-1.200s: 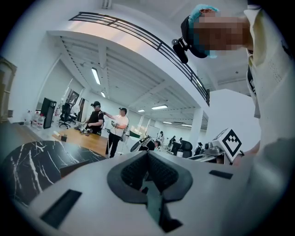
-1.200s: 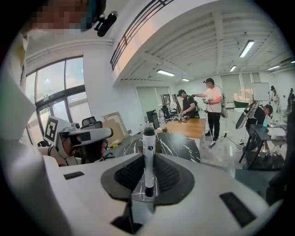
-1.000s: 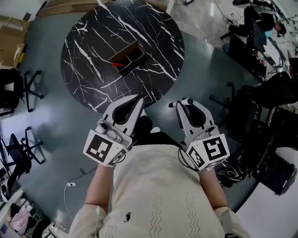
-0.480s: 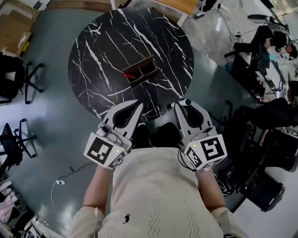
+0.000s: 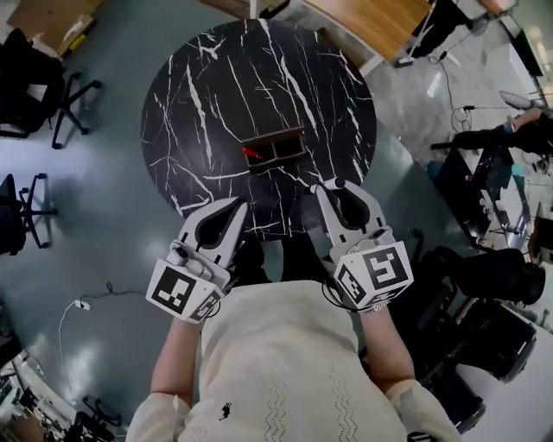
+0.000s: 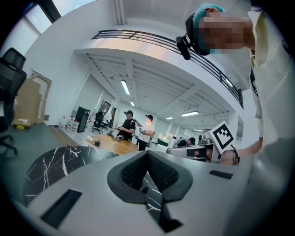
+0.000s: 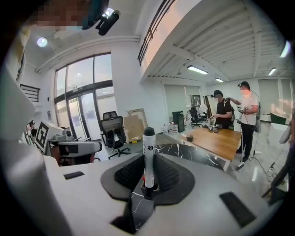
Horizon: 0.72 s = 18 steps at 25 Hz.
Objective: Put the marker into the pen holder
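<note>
A wooden pen holder (image 5: 275, 146) with compartments sits on the round black marble table (image 5: 207, 95); something red pokes from its left end. My right gripper (image 5: 329, 186) hovers over the table's near edge, shut on a white marker with a black cap (image 7: 148, 154) that stands upright between its jaws (image 5: 340, 183). My left gripper (image 5: 239, 204) is beside it at the table's near edge, jaws together with nothing between them (image 6: 148, 156). Both grippers are short of the holder.
Black office chairs (image 5: 39, 60) stand on the grey floor left of the table. A wooden table (image 5: 371, 22) lies beyond at the upper right, with people (image 7: 232, 115) standing by it. Desks and cables crowd the right side.
The table and pen holder now sit lower and more central in the head view, closer to the grippers. Both grippers have edged forward over the table's near edge, the marker still held.
</note>
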Motion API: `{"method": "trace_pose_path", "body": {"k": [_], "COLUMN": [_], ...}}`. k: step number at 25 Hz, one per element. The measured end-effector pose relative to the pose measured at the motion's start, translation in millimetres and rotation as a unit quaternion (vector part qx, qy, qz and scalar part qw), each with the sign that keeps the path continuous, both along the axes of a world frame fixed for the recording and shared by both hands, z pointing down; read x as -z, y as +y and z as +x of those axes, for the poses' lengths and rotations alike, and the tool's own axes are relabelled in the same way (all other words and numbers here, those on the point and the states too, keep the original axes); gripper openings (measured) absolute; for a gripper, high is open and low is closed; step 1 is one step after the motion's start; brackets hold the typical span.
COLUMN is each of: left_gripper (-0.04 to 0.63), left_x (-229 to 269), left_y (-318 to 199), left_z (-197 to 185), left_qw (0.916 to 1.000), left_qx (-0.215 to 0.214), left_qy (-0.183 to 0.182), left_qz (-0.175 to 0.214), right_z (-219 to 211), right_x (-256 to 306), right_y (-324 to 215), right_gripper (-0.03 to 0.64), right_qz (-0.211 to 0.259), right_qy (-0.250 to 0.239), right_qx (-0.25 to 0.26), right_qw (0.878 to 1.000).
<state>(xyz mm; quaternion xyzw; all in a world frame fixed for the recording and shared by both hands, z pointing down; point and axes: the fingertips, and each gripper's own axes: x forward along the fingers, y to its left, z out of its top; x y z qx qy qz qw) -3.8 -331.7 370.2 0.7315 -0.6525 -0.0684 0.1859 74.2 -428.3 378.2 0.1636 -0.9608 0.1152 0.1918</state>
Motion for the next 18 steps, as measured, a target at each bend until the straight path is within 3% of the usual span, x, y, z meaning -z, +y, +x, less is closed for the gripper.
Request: {"method": "trace_pose_path", "body": {"k": [7, 12, 18], "left_gripper": [0.008, 0.008, 0.008], "left_x": [1, -3, -11], "left_y": [-21, -33, -41], "left_z": [-12, -14, -22], "left_qw": [0.9947, 0.9905, 0.9838], "left_qx": [0.102, 0.134, 0.176], "left_qy": [0.000, -0.018, -0.012], "left_qz": [-0.009, -0.022, -0.031], "right_z": [-32, -54, -81], "right_x": [-17, -40, -66], "right_y": [-35, -51, -65], "right_gripper": [0.080, 0.081, 0.081], "right_qz": [-0.003, 0.010, 0.048], "right_qy": [0.021, 0.032, 0.025], "right_qx": [0.081, 0.132, 0.179], "right_qw": [0.996, 0.991, 0.982]}}
